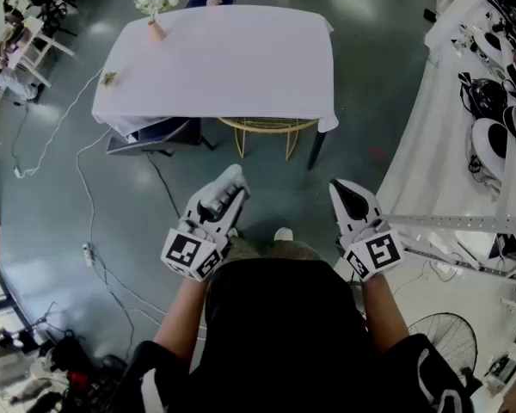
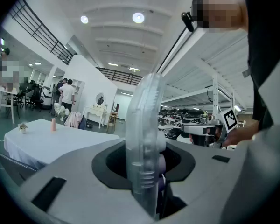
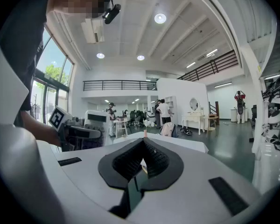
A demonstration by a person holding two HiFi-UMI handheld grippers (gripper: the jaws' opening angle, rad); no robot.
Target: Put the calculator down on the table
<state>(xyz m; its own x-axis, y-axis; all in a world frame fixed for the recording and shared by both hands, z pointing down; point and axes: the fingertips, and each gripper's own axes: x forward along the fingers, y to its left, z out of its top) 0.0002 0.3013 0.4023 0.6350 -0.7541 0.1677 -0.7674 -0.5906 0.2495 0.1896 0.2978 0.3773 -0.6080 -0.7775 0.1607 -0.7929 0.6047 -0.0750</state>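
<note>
A: What sits closest in the head view?

B: The person's dark shirt (image 1: 284, 334). Just past it the two tools are held out side by side, the left hand-held gripper (image 1: 230, 185) and the right hand-held gripper (image 1: 348, 198). Both point at the white-draped worktop (image 1: 241, 67), which lies straight ahead of them and well apart, with open floor (image 1: 267, 175) between.

A: Is either one nearer to it?

B: Not really, they're about level with each other. What counts is which one is loaded.

A: So what does the left gripper view show?

B: Its jaws are clamped on the calculator (image 2: 143, 134). It stands on edge between them, with the thin clear side toward the camera and its length running out ahead past the jaw tips. The worktop shows ahead and to the left of it, far off.

A: And the right gripper view?

B: The jaws are closed together, meeting at the tips, with nothing in them. The worktop lies beyond them, ahead.

A: What does the move come to?

B: I'd judge it a carry forward across the floor by the left arm. The calculator will likely need rolling from edge-up to flat before it meets the worktop.
</note>
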